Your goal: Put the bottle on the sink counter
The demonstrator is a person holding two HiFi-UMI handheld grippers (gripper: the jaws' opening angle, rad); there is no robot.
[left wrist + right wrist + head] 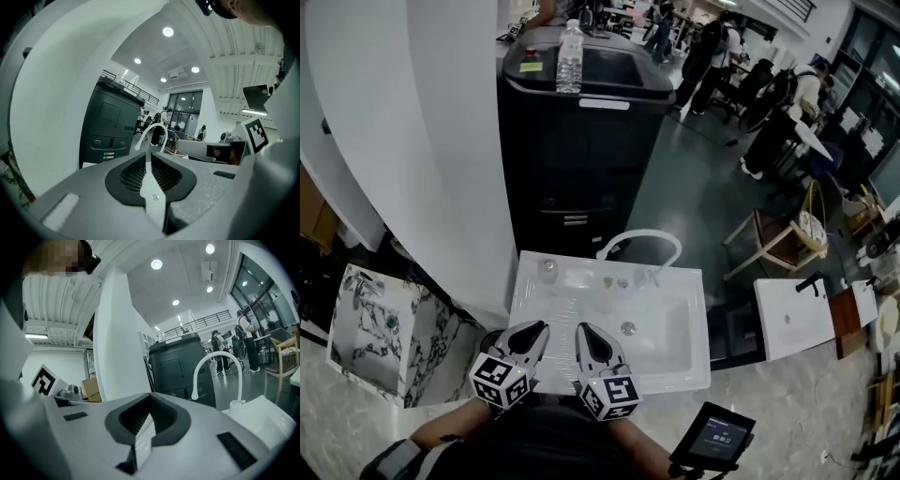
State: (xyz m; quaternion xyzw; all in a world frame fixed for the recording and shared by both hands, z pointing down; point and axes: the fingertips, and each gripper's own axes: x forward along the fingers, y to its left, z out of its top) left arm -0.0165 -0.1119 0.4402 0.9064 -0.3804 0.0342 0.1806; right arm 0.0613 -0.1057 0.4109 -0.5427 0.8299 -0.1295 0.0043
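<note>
While a faucet (642,233) intervenes, the bottle (569,57) stands beyond.

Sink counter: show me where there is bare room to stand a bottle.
Bare: the ribbed drainboard between the basin and the left rim, and the right corner of the back ledge, past the faucet. Crowded: the ledge's middle, where small items lie between a round object and the faucet base.

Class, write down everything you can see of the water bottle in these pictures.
The bottle is clear plastic with a white cap. It stands upright on the flat top of the tall black machine, towards its left side and just right of a yellow sticker. Only the machine's top touches it. It stands well beyond the white sink, not on its counter.
</note>
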